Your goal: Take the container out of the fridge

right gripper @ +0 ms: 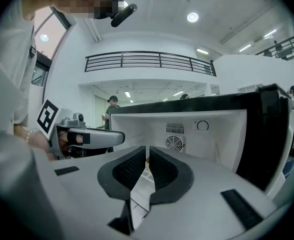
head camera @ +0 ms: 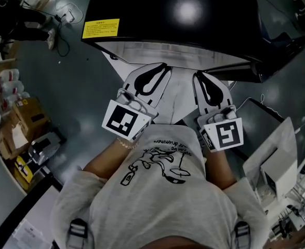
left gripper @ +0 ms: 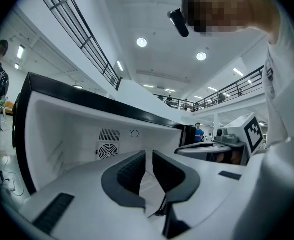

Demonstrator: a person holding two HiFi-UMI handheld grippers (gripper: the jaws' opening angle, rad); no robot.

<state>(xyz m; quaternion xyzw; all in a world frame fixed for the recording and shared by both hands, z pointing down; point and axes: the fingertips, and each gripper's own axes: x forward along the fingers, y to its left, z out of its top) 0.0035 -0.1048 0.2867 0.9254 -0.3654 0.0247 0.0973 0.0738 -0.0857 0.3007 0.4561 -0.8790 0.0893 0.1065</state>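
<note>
Head view: my left tool (head camera: 163,67) open just a crack, empty; right tool (head camera: 200,75) shut, empty; both facing black fridge w/ white inside (head camera: 194,25).

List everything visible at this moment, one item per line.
fridge: one, black outside, white inside, open, in front of the person
label: one, yellow, on the fridge's top
fan grille: one, white, on the fridge's back wall
dial: one, white, on the same wall, above the grille
cardboard boxes: a few, brown, on the floor at the head view's left
container: none visible in any view
T-shirt: one, grey with black print, on the person
left gripper: one, white with dark pads, jaws slightly apart, nothing between
right gripper: one, white with dark pads, jaws shut, empty
</note>
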